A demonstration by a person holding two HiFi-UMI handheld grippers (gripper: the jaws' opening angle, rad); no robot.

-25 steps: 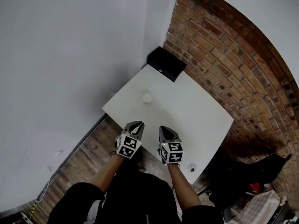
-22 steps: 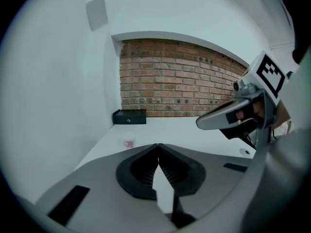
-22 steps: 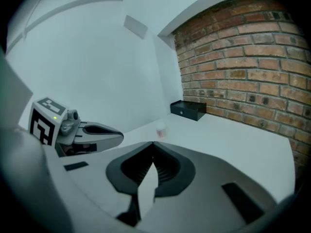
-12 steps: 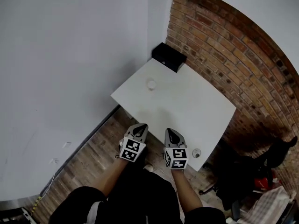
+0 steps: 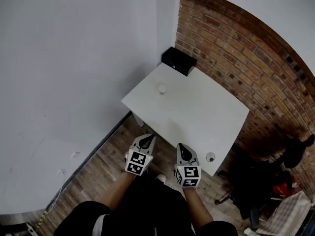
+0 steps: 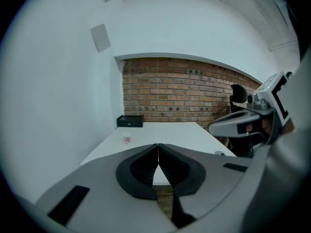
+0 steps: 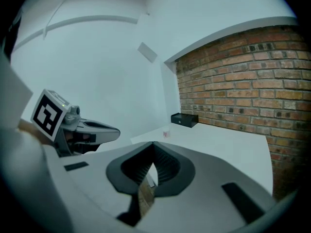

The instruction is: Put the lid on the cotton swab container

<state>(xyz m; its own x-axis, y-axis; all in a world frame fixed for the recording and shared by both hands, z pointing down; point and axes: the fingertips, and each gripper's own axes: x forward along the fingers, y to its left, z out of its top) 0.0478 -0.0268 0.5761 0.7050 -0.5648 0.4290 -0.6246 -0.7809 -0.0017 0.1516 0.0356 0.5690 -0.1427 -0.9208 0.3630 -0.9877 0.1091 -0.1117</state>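
Lightness is what we expect of the lid [image 5: 210,157] at the near edge of the table [image 5: 197,113], well apart from the container [image 5: 162,88], so we would pinch its rim, while left tool [image 5: 146,138] and right tool [image 5: 182,147] hang closed and empty.

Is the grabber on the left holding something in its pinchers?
No, the left gripper has its jaws shut tight against each other with nothing between them.

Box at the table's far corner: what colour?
The box is black, clearest in the head view.
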